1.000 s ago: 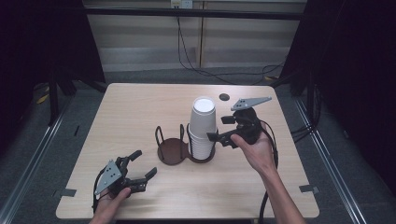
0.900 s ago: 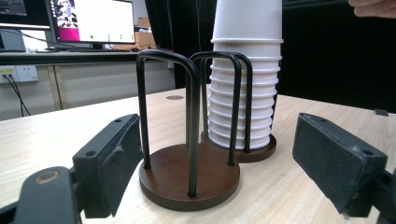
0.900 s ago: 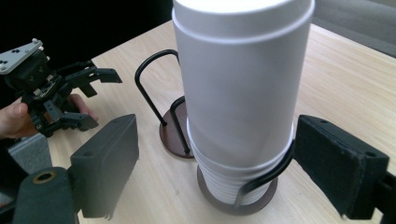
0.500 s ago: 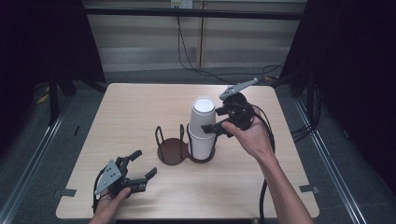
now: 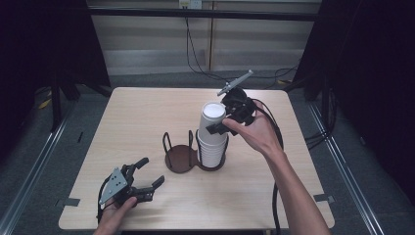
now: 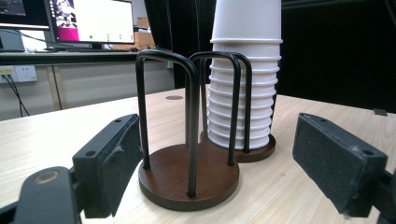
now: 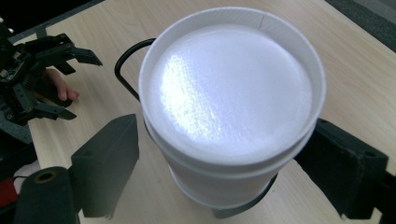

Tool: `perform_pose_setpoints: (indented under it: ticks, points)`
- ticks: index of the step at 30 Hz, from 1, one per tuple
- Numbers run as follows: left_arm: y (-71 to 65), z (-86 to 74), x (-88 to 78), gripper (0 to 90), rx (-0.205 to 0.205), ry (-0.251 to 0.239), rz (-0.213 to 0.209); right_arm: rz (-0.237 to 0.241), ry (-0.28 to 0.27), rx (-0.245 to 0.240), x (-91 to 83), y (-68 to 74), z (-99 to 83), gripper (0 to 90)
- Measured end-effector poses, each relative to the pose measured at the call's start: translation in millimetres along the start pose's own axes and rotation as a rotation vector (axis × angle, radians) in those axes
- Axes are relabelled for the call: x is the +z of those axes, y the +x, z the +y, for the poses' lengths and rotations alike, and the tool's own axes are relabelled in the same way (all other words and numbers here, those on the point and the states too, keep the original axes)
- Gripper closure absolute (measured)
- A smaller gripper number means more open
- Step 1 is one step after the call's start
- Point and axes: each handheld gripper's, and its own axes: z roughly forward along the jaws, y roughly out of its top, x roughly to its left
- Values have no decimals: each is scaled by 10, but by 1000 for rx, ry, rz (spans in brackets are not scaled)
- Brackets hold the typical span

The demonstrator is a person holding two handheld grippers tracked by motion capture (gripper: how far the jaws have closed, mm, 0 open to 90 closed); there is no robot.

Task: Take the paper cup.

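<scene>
The right claw (image 5: 222, 122) stands wide open, one jaw on each side of the top cup of a stack of white cups (image 5: 212, 134). In the right gripper view the stack of white cups (image 7: 231, 102) fills the gap between the jaws, and whether either pad touches the cup wall cannot be told; it grips nothing firmly that can be seen. The right hand (image 5: 257, 134) holds this claw raised above the tabletop (image 5: 142, 117), tilted downward toward the stack from its far right side, with the forearm stretching in from the lower right and a black cable trailing beside it.

The left claw (image 5: 147, 175) is also wide open and holds nothing. It lies low at the near left of the tabletop, with the left hand (image 5: 115, 210) behind it, and points toward the middle. In the left gripper view its jaws frame an empty wire cup holder (image 6: 189, 177) on a round brown base, set well apart from them.

The stack sits upside down in a second wire holder (image 5: 215, 159), touching the empty one (image 5: 181, 156), near the middle of the tabletop.
</scene>
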Motion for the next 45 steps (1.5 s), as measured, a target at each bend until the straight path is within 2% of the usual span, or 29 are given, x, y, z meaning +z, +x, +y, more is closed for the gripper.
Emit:
perform_pose_setpoints:
  ticks: [3, 7, 12, 16, 19, 23, 25, 30, 45]
  points:
    - [0, 0, 0, 156, 0, 0, 0, -16, -5, -15, 6, 5, 26, 148]
    - [0, 0, 0, 156, 0, 0, -1, -10, 4, -21, 15, 8, 46, 155]
    - [0, 0, 1, 156, -1, 0, -2, -19, 60, -33, 54, -18, 97, 162]
    - [0, 0, 0, 156, 0, 0, -1, -31, 63, -42, 46, -26, 135, 160]
    - [0, -1, 1, 156, 0, -2, -1, -18, 99, -45, 87, -27, 176, 163]
    - [1, 1, 2, 156, -2, 1, 1, -12, 114, -58, 121, 5, 205, 169]
    - [3, 2, 6, 156, -5, 3, -2, -23, 133, -57, 140, 5, 228, 178]
    - [5, 3, 7, 156, -7, 6, -3, -8, 154, -61, 172, -18, 271, 189]
    - [3, 2, 9, 156, -6, 7, -4, -14, 201, -90, 161, -2, 371, 209]
